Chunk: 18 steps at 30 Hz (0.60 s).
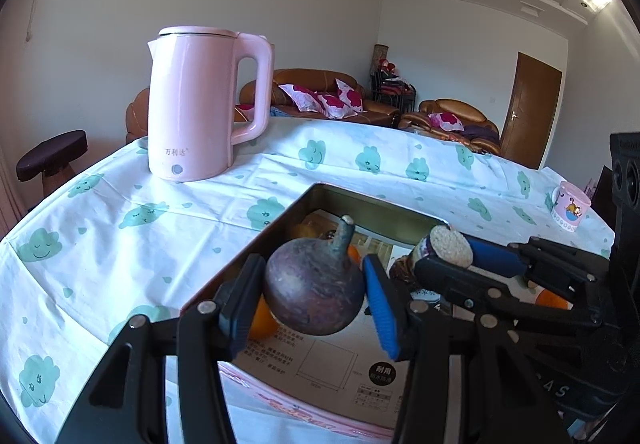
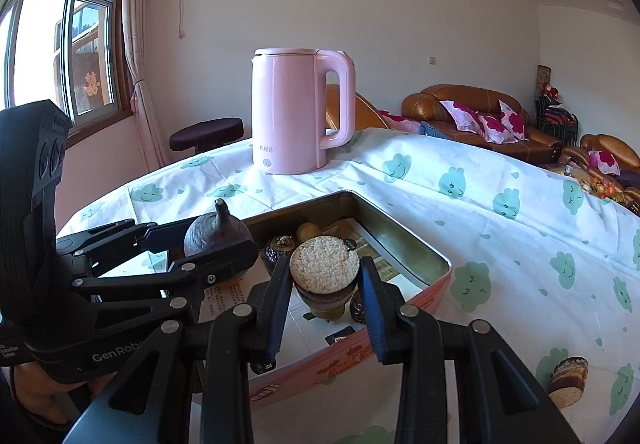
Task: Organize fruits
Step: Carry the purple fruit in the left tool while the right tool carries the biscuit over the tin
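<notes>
The left gripper (image 1: 314,308) is closed on a round purple fruit (image 1: 314,292) with its stem up, and holds it above the tin box (image 1: 256,240), probably to put it inside. To its right, the right gripper (image 2: 325,302) clamps a short cut cane piece (image 2: 325,264) over the same box, where oranges (image 1: 262,320) already lie.

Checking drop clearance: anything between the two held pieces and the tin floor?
Partly. Orange fruit sits under the left gripper's purple bulb; small fruits lie beneath the right gripper's cut piece. Paper-lined tin is bare farther back.
</notes>
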{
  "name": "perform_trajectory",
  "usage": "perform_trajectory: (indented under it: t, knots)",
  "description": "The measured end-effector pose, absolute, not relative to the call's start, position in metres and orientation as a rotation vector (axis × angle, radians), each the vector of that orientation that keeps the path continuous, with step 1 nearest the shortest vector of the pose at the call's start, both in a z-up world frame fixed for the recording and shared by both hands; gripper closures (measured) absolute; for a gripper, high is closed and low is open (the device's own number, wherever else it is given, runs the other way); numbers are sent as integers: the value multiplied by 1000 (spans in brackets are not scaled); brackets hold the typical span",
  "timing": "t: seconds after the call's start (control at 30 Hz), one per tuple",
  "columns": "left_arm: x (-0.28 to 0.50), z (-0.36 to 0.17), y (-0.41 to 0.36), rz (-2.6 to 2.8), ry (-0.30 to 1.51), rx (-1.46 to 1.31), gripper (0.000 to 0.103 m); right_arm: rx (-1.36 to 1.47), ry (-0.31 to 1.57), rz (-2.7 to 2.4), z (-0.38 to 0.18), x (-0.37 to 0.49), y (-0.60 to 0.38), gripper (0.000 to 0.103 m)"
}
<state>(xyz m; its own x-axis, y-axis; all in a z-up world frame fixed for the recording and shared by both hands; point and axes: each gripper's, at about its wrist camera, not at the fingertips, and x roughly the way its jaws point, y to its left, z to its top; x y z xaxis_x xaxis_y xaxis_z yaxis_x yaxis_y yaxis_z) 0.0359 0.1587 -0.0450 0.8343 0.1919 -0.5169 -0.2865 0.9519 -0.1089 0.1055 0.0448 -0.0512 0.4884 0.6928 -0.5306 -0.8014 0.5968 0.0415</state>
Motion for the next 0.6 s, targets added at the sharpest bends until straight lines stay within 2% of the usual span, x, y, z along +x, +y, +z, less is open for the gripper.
perform_trajectory:
  t: [0.6]
  knots:
    - [38, -48, 162, 263, 547, -194, 50, -226, 603, 924, -62, 112, 49, 65]
